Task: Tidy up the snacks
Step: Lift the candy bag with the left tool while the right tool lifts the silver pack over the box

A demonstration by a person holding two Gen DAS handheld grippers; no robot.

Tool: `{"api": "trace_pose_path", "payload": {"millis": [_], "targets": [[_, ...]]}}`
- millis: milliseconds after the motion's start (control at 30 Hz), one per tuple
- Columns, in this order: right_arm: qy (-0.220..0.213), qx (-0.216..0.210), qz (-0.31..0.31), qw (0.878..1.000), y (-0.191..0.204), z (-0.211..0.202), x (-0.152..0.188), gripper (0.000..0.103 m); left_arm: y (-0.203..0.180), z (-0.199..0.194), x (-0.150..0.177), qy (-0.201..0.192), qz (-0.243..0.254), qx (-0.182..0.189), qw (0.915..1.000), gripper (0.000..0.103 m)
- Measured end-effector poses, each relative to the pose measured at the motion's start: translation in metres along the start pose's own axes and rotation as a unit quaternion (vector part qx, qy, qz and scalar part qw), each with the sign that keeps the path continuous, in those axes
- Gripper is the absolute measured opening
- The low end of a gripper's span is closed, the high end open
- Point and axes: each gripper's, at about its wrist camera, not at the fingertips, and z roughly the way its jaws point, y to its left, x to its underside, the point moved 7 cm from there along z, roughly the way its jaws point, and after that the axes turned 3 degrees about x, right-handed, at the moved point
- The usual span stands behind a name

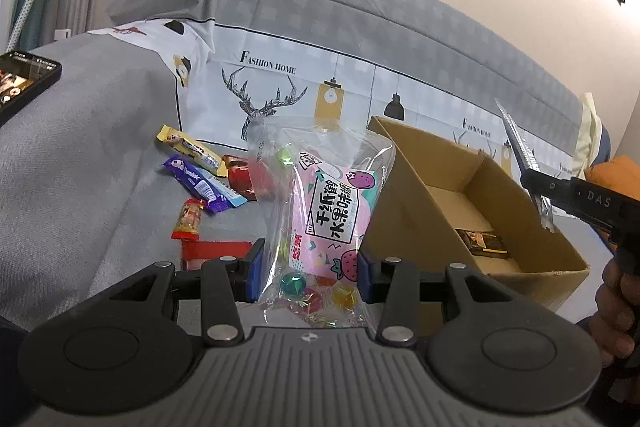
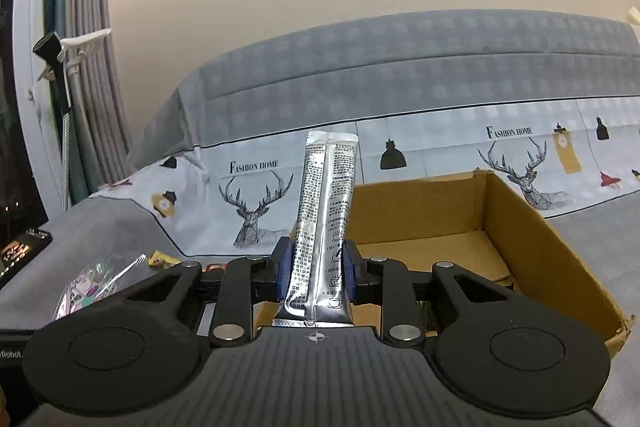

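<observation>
Closest to me, the left gripper (image 1: 308, 273) is clamped on a clear candy bag (image 1: 324, 211), its blue pads pinching only the lower sides, so the tall top could flop over or slide out. At 3 o'clock from it the right gripper (image 2: 316, 275) pinches a silver stick sachet (image 2: 326, 223) upright near its bottom end; that slick foil might twist loose. Just beyond, at 1 o'clock, sits the cardboard box (image 1: 404, 195) with 1 dark packet (image 1: 482, 243) inside. Both hands heading there together could knock each other or catch a raised flap. At 10 o'clock, further back on the grey bed cover (image 1: 80, 163), several loose bars (image 1: 204, 179) wait; a dropped bag would land among them.
</observation>
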Motion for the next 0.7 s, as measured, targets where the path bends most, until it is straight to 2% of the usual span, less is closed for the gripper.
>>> {"api": "trace_pose_path", "payload": {"millis": [400, 700], "targets": [[-0.01, -0.011, 0.026, 1.0, -0.011, 0.009, -0.003, 0.029, -0.028, 0.003, -0.031, -0.018, 0.012, -0.005, 0.9998, 0.048], [-0.028, 0.015, 0.048, 0.998, -0.029, 0.013, -0.009, 0.029, -0.079, 0.021, -0.073, -0.042, 0.037, 0.029, 0.998, 0.049]]}}
